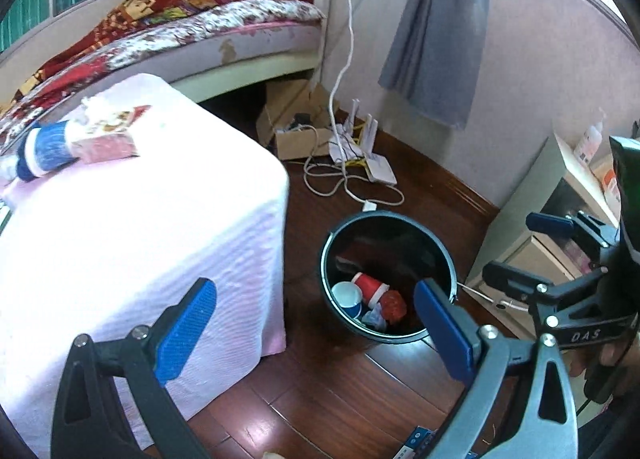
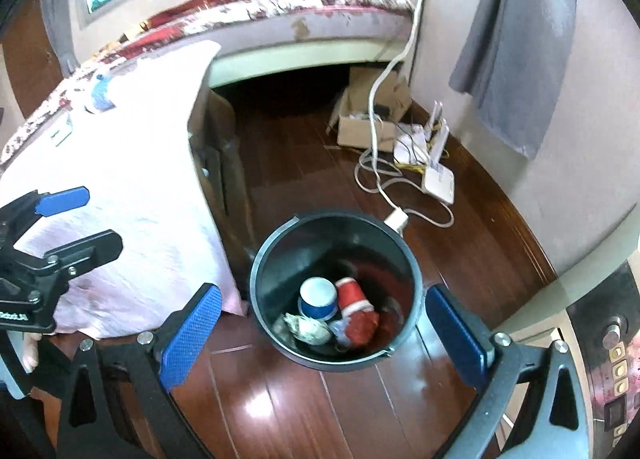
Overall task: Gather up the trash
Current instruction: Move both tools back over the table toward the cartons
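Both grippers — left, right — jaws apart, empty, above the bin holding cups beside the desk's corner.

The floor is showing as dark reddish wood planks — glossy, throwing back bright window glare at the lower middle of the frame. The bin is looking like smooth dark plastic with a dull sheen, and a crumpled paper wad is lying matt inside it beside a red paper cup. The table cover is reading as pale pink cloth, finely ribbed and matt. The finger pads are showing blue, knurled plastic — their arms matt black. At upper right, the grey curtain is hanging as soft cloth.
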`<act>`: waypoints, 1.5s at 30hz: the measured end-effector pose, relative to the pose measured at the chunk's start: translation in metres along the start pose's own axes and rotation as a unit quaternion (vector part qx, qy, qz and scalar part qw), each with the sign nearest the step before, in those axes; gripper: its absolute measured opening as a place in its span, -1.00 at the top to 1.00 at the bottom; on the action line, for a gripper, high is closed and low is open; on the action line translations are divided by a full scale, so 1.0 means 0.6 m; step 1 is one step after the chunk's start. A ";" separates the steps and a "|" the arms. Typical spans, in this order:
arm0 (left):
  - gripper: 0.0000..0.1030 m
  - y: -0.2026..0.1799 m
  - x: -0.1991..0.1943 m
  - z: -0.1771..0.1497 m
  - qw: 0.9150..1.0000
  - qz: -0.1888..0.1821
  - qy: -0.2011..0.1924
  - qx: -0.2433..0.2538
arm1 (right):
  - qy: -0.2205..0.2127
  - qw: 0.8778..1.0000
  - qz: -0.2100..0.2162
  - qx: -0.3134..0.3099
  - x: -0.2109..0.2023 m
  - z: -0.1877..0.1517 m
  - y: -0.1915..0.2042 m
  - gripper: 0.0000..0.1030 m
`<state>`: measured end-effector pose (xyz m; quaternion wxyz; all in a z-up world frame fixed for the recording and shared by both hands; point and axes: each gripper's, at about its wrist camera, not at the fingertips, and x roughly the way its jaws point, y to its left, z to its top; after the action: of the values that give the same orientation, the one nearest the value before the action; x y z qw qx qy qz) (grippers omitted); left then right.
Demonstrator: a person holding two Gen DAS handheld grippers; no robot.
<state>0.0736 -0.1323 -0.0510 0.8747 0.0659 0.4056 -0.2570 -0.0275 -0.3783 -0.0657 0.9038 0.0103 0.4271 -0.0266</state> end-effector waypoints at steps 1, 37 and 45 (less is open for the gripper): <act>-0.93 0.007 -0.011 -0.001 1.000 0.005 -0.006 -0.002 | -0.005 1.000 0.002 -0.001 -0.005 0.002 0.006 -1.00; -0.84 0.519 -0.088 0.017 0.933 0.273 -0.083 -0.219 | -0.085 0.985 0.113 -0.101 0.136 0.320 0.416 -1.00; -0.84 0.615 0.004 0.082 0.917 0.302 -0.057 -0.255 | -0.069 0.984 0.122 -0.108 0.224 0.371 0.452 -1.00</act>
<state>0.2938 0.1678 -0.0545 0.9195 -0.0551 0.3674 0.1288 0.2447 -0.1223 -0.0295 0.9234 -0.0374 0.3592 0.1299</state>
